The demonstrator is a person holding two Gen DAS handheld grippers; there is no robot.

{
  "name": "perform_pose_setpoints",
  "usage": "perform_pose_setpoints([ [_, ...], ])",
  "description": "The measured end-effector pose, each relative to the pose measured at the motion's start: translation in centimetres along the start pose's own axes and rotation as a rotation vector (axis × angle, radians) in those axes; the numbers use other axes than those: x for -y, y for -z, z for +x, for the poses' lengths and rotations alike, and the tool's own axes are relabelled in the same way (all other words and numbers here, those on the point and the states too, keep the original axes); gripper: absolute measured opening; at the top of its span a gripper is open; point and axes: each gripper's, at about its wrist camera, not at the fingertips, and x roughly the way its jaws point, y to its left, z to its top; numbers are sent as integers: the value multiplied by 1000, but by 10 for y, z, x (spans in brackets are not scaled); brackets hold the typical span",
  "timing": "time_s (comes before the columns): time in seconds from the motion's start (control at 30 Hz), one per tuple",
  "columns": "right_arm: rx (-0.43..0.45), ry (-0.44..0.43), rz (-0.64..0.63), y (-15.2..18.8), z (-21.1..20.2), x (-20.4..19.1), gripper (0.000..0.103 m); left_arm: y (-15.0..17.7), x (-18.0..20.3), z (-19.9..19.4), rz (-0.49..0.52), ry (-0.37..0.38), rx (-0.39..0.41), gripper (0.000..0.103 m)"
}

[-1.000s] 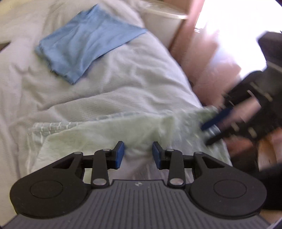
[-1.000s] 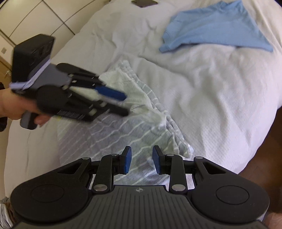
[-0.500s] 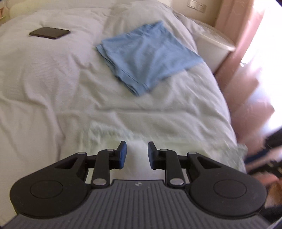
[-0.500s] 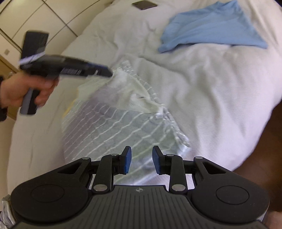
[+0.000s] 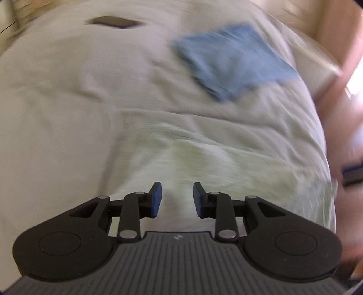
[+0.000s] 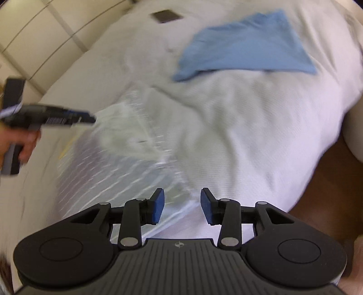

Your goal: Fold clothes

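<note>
Right wrist view shows a big white bed [image 6: 249, 127] with a pale green striped cloth [image 6: 127, 158] lying flat on its near left part. The right gripper [image 6: 182, 205] hangs just over the near corner of that cloth, its two blue fingers spread apart with nothing between them. The left gripper [image 6: 90, 118] comes in from the left, held by a hand [image 6: 25, 145], and its tip is at the far left edge of the striped cloth; the blur hides whether it touches. A folded blue cloth [image 6: 247, 45] lies farther up the bed, well apart from the striped one, and a dark flat thing [image 6: 166, 15] sits near the far edge. No box or basket shows. Bare white bed lies between the two cloths. On the right the bed drops off to a brown floor [image 6: 322, 181]. Left wrist view is blurry: the left gripper [image 5: 177, 199] has its fingers apart and holds nothing, over the pale green striped cloth [image 5: 204, 158], with the folded blue cloth [image 5: 231, 59] beyond
</note>
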Motion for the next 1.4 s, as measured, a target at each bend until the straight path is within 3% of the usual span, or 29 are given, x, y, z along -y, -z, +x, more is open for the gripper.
perform_pose_setpoints([
  [0.13,-51,-94,-130,-2,11,-39,41,24,-22,-30,-97,-46,-32,25],
  [0.33,-37,-186,-298,-27,49,-93,41,75,-14,-35,-135,-18,-94,25],
  [0.4,-20,-167,-307,-39,64,-102,41,85,-18,-24,-142,-16,-94,25],
  [0.5,-29,-128,-326,-52,85,-106,41,97,-44,-7,-197,-23,-74,34],
  [0.53,-37,-108,-334,-52,90,-104,41,99,-54,-3,-211,-30,-69,29],
  [0.6,-52,-67,-349,-53,99,-101,40,105,-74,4,-228,-56,-54,29],
  [0.7,-55,23,-320,-46,93,-92,40,116,-103,9,-266,-13,-29,43],
  [0.8,-58,149,-244,-37,84,-86,40,121,-108,0,-232,8,-3,42],
  [0.87,-44,208,-190,-33,75,-89,41,124,-108,-12,-213,-3,13,29],
  [0.9,-31,223,-171,-31,70,-93,41,125,-108,-18,-207,-9,21,28],
  [1.0,12,185,-207,-26,61,-121,41,128,-102,-36,-168,20,61,28],
  [1.1,-7,91,-275,-26,76,-150,42,128,-83,-45,-78,75,90,28],
  [1.23,-27,32,-270,-35,113,-151,43,130,-56,-32,62,145,93,28],
  [1.3,-12,57,-202,-41,120,-133,38,130,-60,-19,71,144,90,30],
  [1.37,4,77,-156,-45,120,-115,13,130,-70,-7,55,145,87,29],
  [1.4,11,95,-165,-44,117,-112,9,129,-75,-1,49,144,85,20],
])
